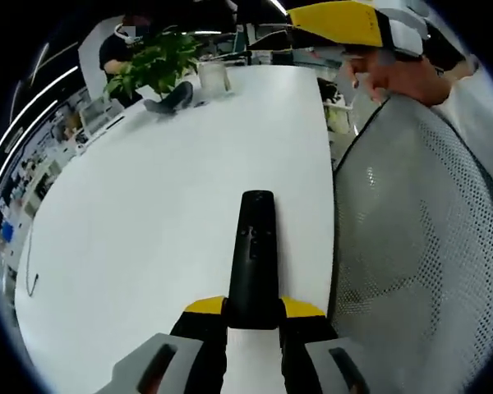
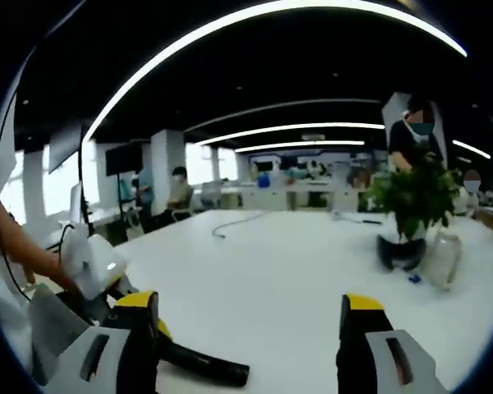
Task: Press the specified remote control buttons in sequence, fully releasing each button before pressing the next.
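In the left gripper view a long black remote control (image 1: 255, 254) points away from me over the white table (image 1: 164, 213). My left gripper (image 1: 253, 310) is shut on its near end, a yellow-tipped jaw on each side. My right gripper (image 1: 345, 23) hovers at the top right of that view, held by a hand (image 1: 394, 78). In the right gripper view my right gripper (image 2: 251, 316) stands open wide above the table with nothing between its fingers. The remote's tip (image 2: 218, 371) pokes out low on the left, beside the left gripper's white body (image 2: 99, 267).
A grey mesh chair back (image 1: 419, 246) stands against the table's right edge. A potted plant (image 2: 415, 197) and a glass jar (image 2: 444, 258) sit at the table's far end, with a person behind them. A thin cable (image 2: 230, 223) lies on the table.
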Tool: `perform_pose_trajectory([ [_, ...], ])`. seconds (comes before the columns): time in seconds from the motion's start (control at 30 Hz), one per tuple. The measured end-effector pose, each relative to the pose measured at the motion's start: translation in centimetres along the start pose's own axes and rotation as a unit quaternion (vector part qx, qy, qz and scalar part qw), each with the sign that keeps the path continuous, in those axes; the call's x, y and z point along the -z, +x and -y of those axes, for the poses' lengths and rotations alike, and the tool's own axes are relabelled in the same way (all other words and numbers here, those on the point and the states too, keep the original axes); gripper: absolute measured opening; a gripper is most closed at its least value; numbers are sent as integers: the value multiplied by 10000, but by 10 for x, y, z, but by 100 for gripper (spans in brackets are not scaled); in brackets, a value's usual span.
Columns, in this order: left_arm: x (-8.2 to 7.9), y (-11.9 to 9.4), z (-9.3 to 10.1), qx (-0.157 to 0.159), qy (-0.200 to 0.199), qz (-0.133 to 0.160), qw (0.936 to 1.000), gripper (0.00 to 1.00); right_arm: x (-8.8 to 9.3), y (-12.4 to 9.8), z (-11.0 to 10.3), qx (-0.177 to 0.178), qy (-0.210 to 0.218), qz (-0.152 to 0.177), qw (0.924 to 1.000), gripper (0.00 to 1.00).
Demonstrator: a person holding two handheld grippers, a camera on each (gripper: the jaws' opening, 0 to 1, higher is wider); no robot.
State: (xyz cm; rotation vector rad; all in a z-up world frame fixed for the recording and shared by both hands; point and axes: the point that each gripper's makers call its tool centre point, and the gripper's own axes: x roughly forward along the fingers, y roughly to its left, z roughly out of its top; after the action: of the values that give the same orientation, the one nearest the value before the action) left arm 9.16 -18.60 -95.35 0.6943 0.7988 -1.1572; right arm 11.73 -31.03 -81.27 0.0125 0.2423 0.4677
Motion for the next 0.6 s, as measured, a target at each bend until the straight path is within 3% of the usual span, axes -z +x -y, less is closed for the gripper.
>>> perform_pose_trajectory([
  [0.27, -6, 3, -34, -59, 294, -180, 9994, 22, 4, 1, 2, 35, 21, -94, 9999, 93],
  [0.53, -7, 10, -64, -75, 268, -233, 9993, 22, 0, 0, 2, 98, -100, 10, 9999, 99],
  [0.6, -7, 12, -71, -59, 272, -265, 9993, 22, 5, 2, 3, 117, -119, -109, 9998, 99],
])
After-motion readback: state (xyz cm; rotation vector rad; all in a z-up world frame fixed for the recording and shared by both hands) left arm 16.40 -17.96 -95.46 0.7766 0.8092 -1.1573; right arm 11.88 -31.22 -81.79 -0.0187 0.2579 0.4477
